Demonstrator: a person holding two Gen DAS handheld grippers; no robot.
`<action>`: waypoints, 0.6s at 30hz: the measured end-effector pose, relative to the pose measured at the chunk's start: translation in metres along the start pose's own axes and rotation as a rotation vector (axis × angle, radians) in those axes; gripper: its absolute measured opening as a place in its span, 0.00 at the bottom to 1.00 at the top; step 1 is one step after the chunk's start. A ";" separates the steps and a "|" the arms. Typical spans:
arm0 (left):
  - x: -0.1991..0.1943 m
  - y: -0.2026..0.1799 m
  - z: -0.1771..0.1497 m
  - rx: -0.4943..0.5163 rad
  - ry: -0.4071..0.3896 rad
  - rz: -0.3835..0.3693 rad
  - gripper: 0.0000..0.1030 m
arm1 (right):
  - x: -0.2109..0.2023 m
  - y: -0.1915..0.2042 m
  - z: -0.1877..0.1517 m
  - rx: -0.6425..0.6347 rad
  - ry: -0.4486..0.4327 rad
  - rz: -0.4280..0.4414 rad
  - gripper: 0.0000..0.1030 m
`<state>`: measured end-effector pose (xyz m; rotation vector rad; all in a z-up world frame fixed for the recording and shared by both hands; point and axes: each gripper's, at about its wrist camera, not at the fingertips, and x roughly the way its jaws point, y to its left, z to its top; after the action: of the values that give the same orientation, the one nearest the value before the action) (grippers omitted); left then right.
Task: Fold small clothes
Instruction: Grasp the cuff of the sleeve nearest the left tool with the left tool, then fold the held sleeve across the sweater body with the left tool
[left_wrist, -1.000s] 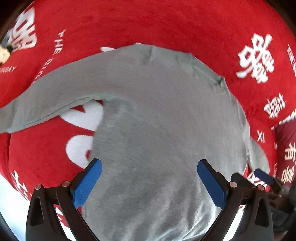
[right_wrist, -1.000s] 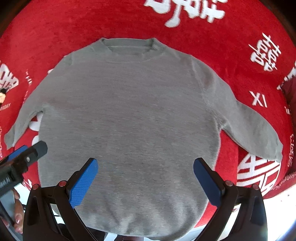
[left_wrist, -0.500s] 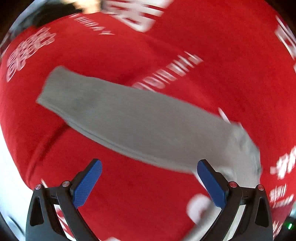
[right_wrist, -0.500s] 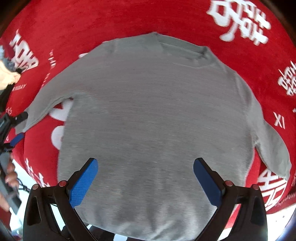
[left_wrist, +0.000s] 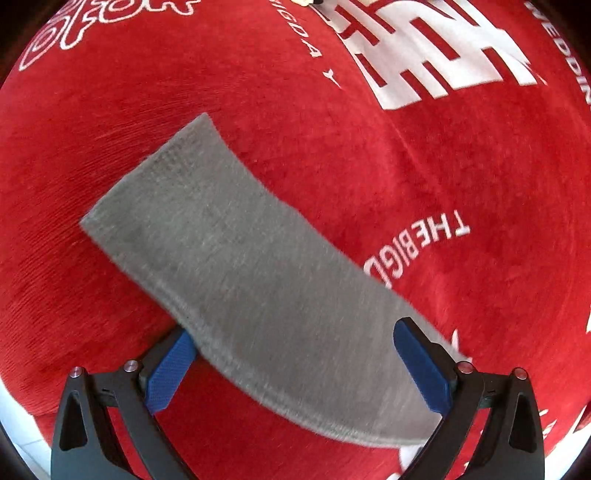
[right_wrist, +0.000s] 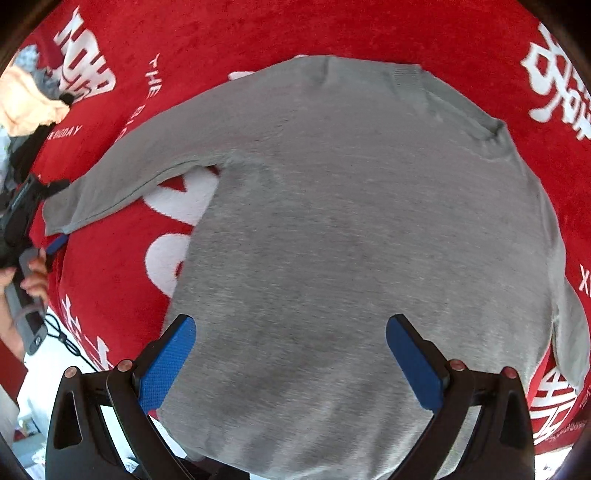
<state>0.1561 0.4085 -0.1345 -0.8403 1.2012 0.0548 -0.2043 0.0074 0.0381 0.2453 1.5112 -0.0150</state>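
We see the left gripper (left_wrist: 297, 360) with its two blue-padded fingers (left_wrist: 168, 365) spread wide apart, straddling a grey knitted sleeve (left_wrist: 236, 266). The sleeve lies flat on a red blanket (left_wrist: 461, 295) and runs diagonally from its ribbed cuff (left_wrist: 155, 166) at the upper left down toward the lower right, where it passes between the fingers. The left finger's tip is tucked just under the sleeve's lower edge; the right finger stands over the cloth. White lettering and large white characters (left_wrist: 436, 55) are printed on the blanket beyond the sleeve.
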 end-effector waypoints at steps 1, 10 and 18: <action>0.000 0.001 0.002 -0.012 -0.004 0.002 0.96 | -0.001 0.003 0.001 -0.004 -0.001 0.003 1.00; 0.003 0.003 0.006 0.063 0.011 0.035 0.07 | -0.006 0.012 0.005 0.001 -0.020 0.025 1.00; -0.017 -0.051 -0.007 0.220 -0.006 -0.077 0.07 | -0.009 -0.003 -0.007 0.043 -0.021 0.067 0.99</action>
<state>0.1675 0.3749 -0.0935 -0.6916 1.1443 -0.1355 -0.2122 0.0043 0.0457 0.3297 1.4822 0.0033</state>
